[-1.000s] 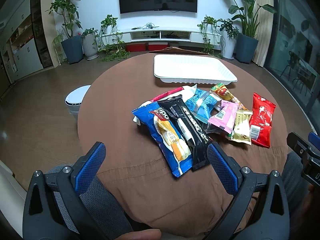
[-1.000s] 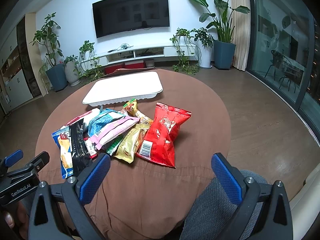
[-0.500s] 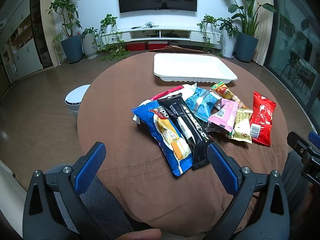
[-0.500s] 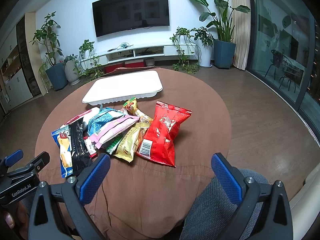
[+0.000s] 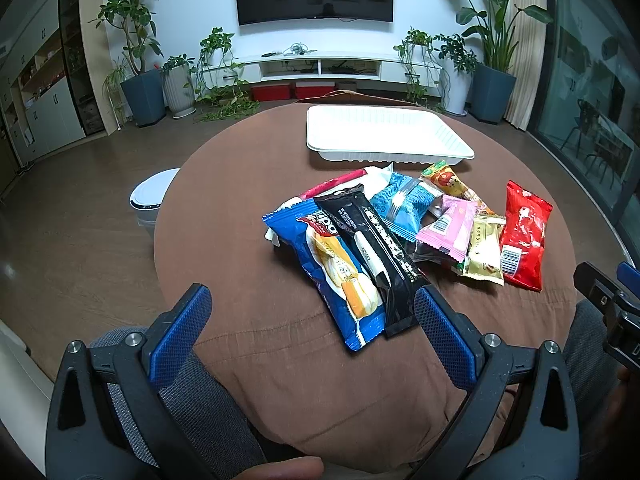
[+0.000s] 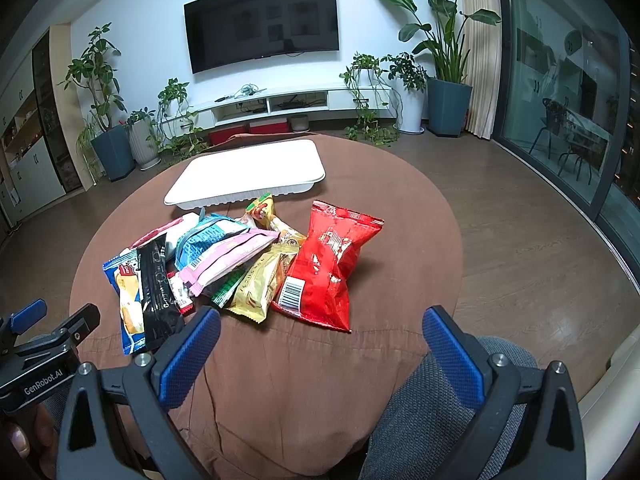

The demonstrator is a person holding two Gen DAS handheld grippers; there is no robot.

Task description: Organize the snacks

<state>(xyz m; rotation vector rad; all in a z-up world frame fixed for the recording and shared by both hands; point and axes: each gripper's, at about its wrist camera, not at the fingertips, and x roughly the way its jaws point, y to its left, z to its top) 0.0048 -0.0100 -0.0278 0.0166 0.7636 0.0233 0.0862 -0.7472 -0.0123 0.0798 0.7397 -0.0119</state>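
Note:
Several snack packets lie in a loose pile on the round brown table (image 5: 240, 184): a blue packet (image 5: 336, 264), a long black one (image 5: 380, 248), a light blue one (image 5: 404, 208), a pink one (image 5: 452, 228), a gold one (image 5: 486, 252) and a red bag (image 5: 524, 232), which also shows in the right wrist view (image 6: 328, 268). An empty white tray (image 5: 384, 136) sits beyond them, also in the right wrist view (image 6: 248, 176). My left gripper (image 5: 312, 320) is open and empty, near the blue and black packets' near ends. My right gripper (image 6: 320, 340) is open and empty, just short of the red bag.
A white bin (image 5: 154, 196) stands on the floor left of the table. Potted plants (image 5: 140, 80), a low TV shelf (image 5: 320, 68) and a glass door (image 6: 560, 92) line the room. My grey-trousered knees (image 6: 432, 400) are at the table's near edge.
Both grippers have crept slightly forward toward the snack pile. Nothing has been picked up or shifted.

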